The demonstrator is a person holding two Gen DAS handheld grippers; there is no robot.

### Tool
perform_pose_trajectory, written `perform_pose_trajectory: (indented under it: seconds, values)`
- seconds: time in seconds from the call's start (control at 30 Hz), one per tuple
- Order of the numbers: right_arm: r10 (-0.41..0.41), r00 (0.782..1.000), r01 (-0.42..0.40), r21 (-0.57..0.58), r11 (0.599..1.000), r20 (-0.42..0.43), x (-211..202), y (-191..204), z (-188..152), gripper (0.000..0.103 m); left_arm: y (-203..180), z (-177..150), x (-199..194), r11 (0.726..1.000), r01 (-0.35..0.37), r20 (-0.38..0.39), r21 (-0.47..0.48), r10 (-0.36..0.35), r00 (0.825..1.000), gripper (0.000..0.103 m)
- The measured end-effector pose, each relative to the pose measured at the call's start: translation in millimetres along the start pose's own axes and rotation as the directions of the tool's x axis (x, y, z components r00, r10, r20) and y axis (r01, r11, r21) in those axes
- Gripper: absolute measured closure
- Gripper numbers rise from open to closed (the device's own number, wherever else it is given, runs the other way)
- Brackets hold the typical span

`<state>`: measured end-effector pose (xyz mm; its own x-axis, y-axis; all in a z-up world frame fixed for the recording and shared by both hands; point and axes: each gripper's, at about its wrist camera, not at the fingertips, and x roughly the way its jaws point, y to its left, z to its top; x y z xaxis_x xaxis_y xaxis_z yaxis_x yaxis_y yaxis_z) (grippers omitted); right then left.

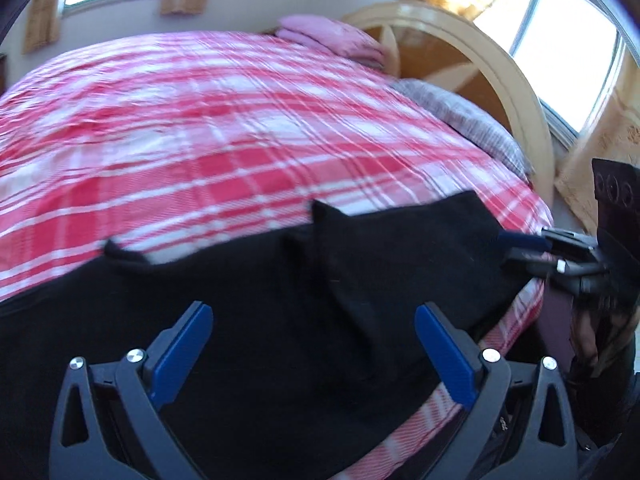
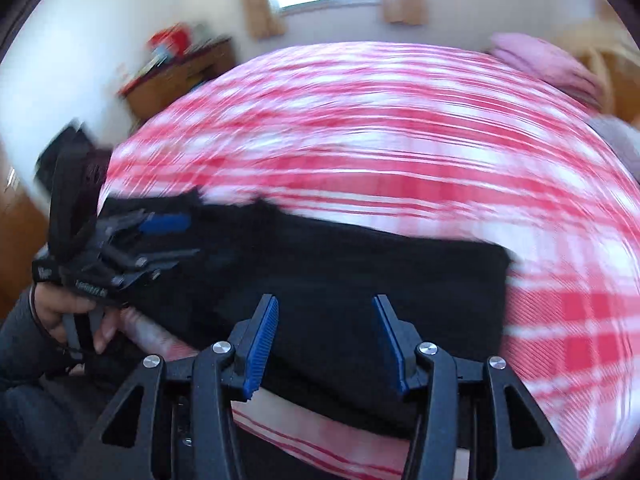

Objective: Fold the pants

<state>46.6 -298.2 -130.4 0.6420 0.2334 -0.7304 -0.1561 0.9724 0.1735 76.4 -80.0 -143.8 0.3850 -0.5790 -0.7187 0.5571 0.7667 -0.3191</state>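
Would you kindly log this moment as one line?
black pants on plaid bed | left gripper open | right gripper open | neither holds cloth

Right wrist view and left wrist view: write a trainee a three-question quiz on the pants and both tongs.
1. True or false: the left tongs stand open above the black pants.
2. The pants lie on: A) a wooden floor B) a red plaid bedspread C) a chair.
3. Fill in: the right tongs have ____ pads.

Key: 1 true; 2 B; 3 blue.
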Motion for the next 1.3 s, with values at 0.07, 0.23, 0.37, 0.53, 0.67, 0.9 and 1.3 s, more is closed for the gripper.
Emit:
perform_pose_trajectory:
  seconds: [0.07, 0.23, 0.37, 0.53, 0.67, 0.9, 1.3]
  values:
    - [-0.033, 0.999, 0.029, 0.095, 0.995, 0.041, -12, -28, -8, 0.052, -4, 3, 13, 1.000, 0.000, -0.046, -0.007, -0.001, 0.999, 0.015]
    - [-0.092, 0.991, 0.073, 0.180, 0.981, 0.098, -25, -60, -16, 0.050, -20, 9, 22, 1.000, 0.025, -0.063, -0.003, -0.025, 0.998, 0.046]
    - [-0.111, 0.986, 0.101, 0.084, 0.991, 0.126, -28, -50, -18, 0.050, -25, 6, 19, 1.000, -0.006, -0.048, 0.010, 0.007, 0.999, 0.091]
    - [-0.151, 0.985, 0.167, -0.251, 0.953, 0.080, -21, -4, -37, 0.050, -16, 5, 0, 0.998, 0.043, -0.023, -0.045, -0.044, 0.999, 0.091]
    - [-0.243, 0.966, 0.257, -0.380, 0.889, 0.085, -20, 10, -61, 0.050, -20, 5, -5, 0.999, 0.030, -0.027, -0.032, -0.031, 0.999, 0.091]
    - [-0.283, 0.959, 0.278, -0.276, 0.920, 0.023, -10, -19, -54, 0.050, -5, -4, 15, 0.999, -0.029, -0.060, -0.045, 0.026, 0.998, 0.091]
    - [-0.012, 0.997, 0.028, -0.219, 0.975, 0.070, -45, -1, -32, 0.049, -21, -8, 11, 0.990, -0.129, -0.013, 0.052, 0.130, 0.991, 0.065]
